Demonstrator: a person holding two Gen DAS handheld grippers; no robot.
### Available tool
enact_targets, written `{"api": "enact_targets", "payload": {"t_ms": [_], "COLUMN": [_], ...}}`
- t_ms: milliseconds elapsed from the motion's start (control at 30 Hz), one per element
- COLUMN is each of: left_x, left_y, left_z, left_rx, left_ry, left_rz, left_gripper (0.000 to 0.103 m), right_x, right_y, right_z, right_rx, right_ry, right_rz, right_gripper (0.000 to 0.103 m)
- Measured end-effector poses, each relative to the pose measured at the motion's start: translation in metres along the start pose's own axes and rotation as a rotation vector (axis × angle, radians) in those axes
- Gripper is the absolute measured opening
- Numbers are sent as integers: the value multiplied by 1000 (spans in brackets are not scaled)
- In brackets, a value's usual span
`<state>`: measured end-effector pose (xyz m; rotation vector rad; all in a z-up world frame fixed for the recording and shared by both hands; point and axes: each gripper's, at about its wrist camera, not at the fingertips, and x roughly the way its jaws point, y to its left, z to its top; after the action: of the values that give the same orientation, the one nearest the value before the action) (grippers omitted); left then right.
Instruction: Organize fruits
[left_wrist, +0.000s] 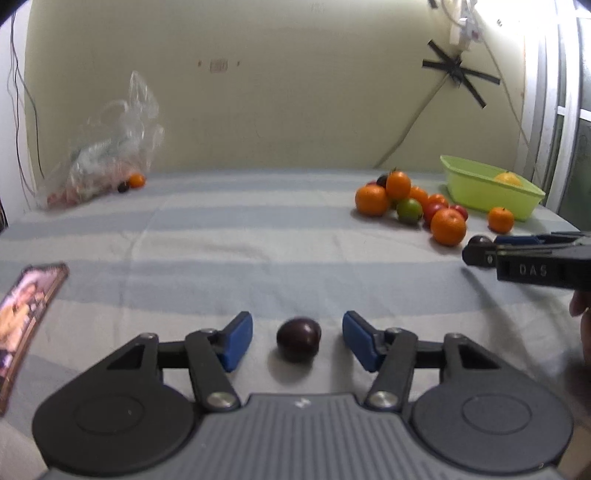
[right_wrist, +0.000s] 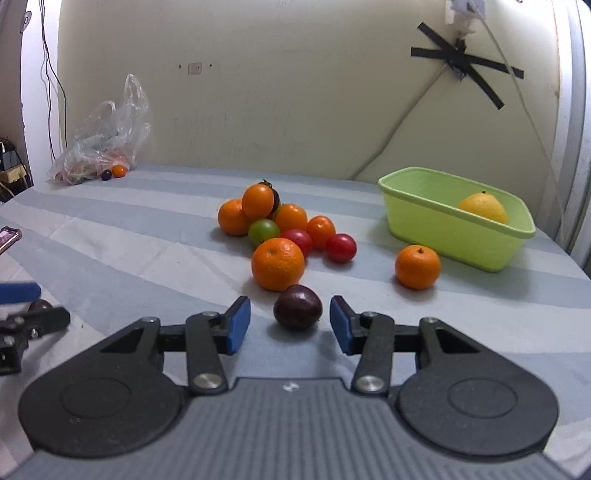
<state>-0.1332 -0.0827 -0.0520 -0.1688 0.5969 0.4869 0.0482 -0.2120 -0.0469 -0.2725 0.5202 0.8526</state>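
My left gripper is open, with a dark purple plum on the cloth between its blue pads, untouched. My right gripper is open around a second dark plum, which lies just in front of a large orange. A pile of oranges, red fruits and a green one sits behind it; the pile also shows in the left wrist view. A green tub at the right holds a yellow fruit. One orange lies in front of the tub.
A clear plastic bag with fruit lies at the far left by the wall, an orange and a dark fruit beside it. A phone or card lies at the left edge. The striped cloth covers the table.
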Motion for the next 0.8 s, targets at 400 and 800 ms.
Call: {"api": "enact_targets", "payload": {"t_ms": [400,800], "left_x": [-2,66], "left_y": [-14,-113], "left_z": [12,160], "left_rx": [-6,29], "left_ry": [-18,-111], "left_rz": [-38,-372], "left_gripper": [24,24], "right_x": [-8,-4], "right_y": [-16,-103], "right_z": [-3,41], "right_rx": [34,50], "right_ry": [-28,-251], "right_rz": [38,-213], "right_gripper": [32,32]}}
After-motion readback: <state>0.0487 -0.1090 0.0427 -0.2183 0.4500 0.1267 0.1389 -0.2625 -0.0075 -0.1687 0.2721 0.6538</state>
